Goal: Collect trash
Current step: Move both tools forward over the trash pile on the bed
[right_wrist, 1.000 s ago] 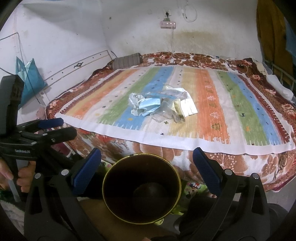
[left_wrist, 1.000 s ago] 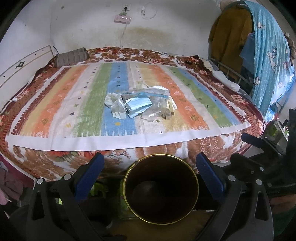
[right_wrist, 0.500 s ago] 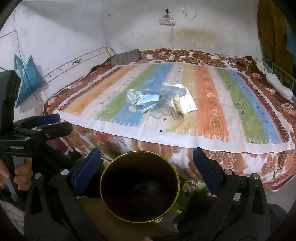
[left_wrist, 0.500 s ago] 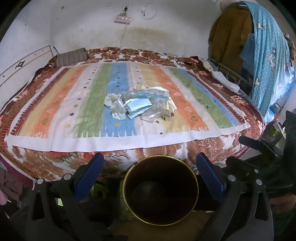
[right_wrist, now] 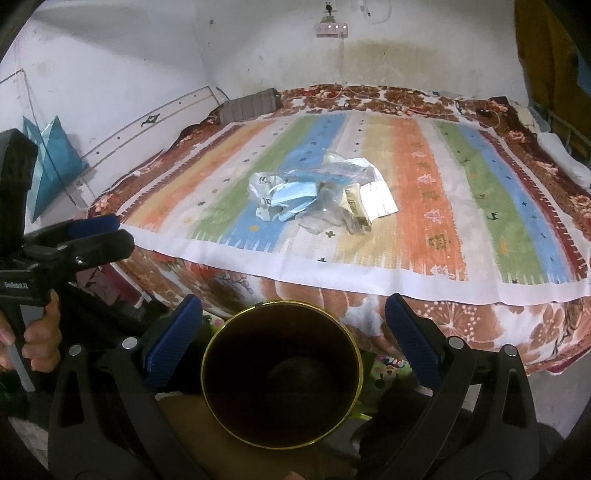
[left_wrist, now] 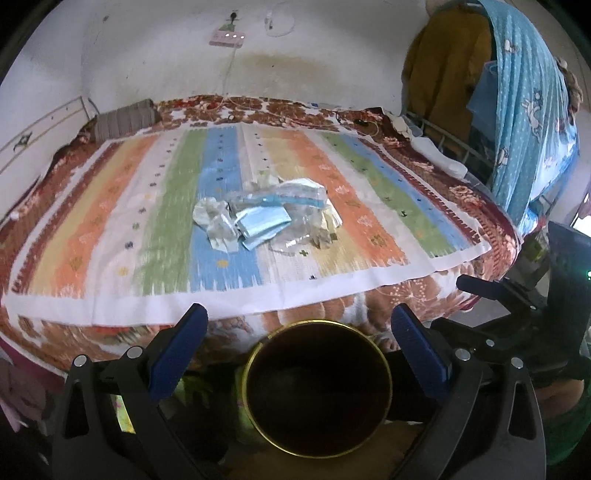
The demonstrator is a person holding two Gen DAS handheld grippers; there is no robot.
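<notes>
Trash pile [left_wrist: 266, 218] sits mid-bed at 12 o'clock, items jumbled, hard to separate. Dark can [left_wrist: 317, 387] below, its contents unreadable. My left gripper [left_wrist: 295, 350] and right gripper [right_wrist: 293, 339] both gape wide, holding nothing.

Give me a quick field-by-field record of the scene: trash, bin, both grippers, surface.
trash: one pile of crumpled wrappers, clear plastic and a blue face mask, mid-bed
surface: striped cloth over a floral bedspread
bin: dark round bin with gold rim, below the near bed edge, nothing visible inside
left gripper: open, empty, above the bin
right gripper: open, empty, above the bin
trash collected: none yet
background: power strip on wall
</notes>
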